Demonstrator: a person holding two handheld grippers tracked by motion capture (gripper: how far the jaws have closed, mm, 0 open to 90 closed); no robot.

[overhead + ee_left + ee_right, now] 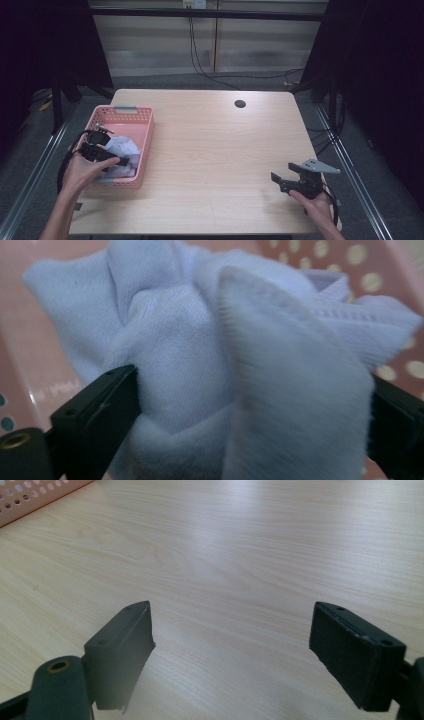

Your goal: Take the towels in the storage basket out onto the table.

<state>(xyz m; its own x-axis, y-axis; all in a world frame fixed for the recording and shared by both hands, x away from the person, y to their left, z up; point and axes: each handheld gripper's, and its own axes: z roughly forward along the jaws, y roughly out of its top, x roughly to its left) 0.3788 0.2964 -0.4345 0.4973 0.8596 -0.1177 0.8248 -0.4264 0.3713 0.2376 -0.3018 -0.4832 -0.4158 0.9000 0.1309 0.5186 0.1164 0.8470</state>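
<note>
On the counter, near its left edge, sits a pink perforated basket, and inside it lies a bundled white cloth. The person's left hand holds the left hand-held gripper down into the basket, toward its near end. In the left gripper view, the cloth bulges up between the two black jaws, one pressed into it on each side, so this hand-held gripper is clamped on the cloth with the jaws held fairly wide apart by the bulk of the fabric. The cloth is a soft knit, folded over itself in thick rolls, with a ribbed hem showing toward the far right. Behind it you can make out the basket's pink floor and its dotted wall.

Over by the near right corner of the counter, the person's right hand holds the right hand-held gripper low over the wood, well apart from the basket. Its grey three-cornered plate sits on top and a cable trails back along the wrist. In the right gripper view its jaws stand wide open around bare wood grain of the counter, gripping nothing. A corner of the pink basket shows at the far upper left of that view.

A small dark round hole is set in the counter near its far edge.
</note>
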